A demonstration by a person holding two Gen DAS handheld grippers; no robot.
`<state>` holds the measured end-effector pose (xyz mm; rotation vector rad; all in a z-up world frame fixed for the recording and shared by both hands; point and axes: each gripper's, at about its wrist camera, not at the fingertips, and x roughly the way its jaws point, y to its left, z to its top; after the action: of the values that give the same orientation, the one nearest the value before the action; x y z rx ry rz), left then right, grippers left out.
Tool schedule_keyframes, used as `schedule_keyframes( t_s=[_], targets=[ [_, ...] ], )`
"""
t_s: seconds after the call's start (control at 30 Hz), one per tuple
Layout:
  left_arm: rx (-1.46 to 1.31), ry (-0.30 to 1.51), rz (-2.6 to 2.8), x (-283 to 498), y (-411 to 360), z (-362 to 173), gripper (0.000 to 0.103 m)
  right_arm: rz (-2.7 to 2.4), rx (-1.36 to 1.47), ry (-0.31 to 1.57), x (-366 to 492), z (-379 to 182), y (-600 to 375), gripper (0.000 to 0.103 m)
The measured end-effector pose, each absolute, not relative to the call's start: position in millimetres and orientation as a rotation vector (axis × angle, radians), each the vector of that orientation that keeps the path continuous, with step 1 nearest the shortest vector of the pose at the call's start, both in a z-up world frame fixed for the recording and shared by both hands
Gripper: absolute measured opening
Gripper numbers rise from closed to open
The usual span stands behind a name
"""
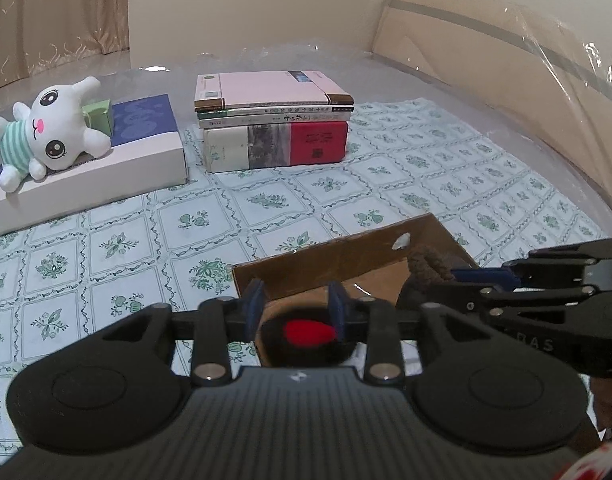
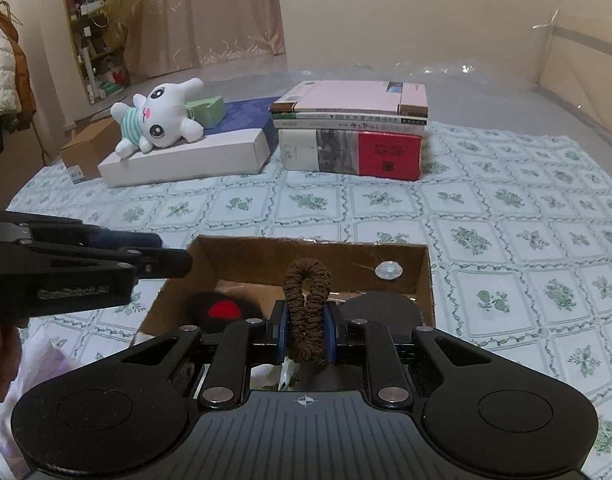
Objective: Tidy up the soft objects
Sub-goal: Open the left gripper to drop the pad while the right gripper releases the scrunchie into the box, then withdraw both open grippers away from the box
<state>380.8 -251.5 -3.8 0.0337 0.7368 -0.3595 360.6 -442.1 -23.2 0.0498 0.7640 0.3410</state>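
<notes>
A bed spread with a pale cloth printed in green floral squares [image 2: 485,216] carries everything here. Directly ahead of the right gripper [image 2: 305,330], and just below its fingertips, an open brown cardboard box [image 2: 242,252] sits on the cloth. Farther ahead and a little to the right stands a stack of books [image 2: 351,128], a thick red-and-white volume at the bottom and a pink-covered one on top. To the left of that stack, well beyond the gripper, lies a flat white box with a dark blue top [image 2: 186,164]. Clear plastic sheeting [image 1: 485,60] covers the bed's far edge.
</notes>
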Motion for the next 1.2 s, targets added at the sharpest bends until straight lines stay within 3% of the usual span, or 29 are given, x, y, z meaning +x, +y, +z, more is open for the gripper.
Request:
schedule_keyframes(
  t_s=[0.4, 0.43, 0.47, 0.53, 0.73, 0.8, 0.9, 1.2],
  targets=[
    [-0.009, 0.729, -0.313, 346.4, -223.6, 3.9, 0.034, 0.414, 0.057, 0.781, 369.0, -30.5, -423.4, 0.019],
    [-0.013, 0.733, -0.314, 343.5, -221.7, 3.1, 0.034, 0.42, 0.058, 0.783, 369.5, -31.5, -421.3, 0.025],
    [-0.016, 0.737, -0.313, 340.9, -219.9, 2.2, 0.035, 0.42, 0.066, 0.782, 369.1, -32.3, -420.2, 0.043],
    [-0.016, 0.743, -0.31, 335.2, -217.3, 1.1, 0.037, 0.406, 0.088, 0.77, 365.9, -31.9, -420.7, 0.057],
    [-0.022, 0.733, -0.284, 315.4, -211.0, 5.1, 0.057, 0.36, 0.135, 0.746, 340.8, -20.4, -429.2, 0.057],
    [-0.026, 0.722, -0.272, 305.9, -207.9, 8.1, 0.072, 0.339, 0.158, 0.731, 325.5, -15.2, -433.4, 0.057],
    [-0.021, 0.705, -0.256, 290.6, -206.1, 12.8, 0.084, 0.302, 0.224, 0.716, 298.5, -9.0, -442.2, 0.057],
    [-0.027, 0.69, -0.272, 239.5, -203.9, 26.8, 0.101, 0.243, 0.237, 0.705, 224.7, 15.4, -443.6, 0.057]
  ],
)
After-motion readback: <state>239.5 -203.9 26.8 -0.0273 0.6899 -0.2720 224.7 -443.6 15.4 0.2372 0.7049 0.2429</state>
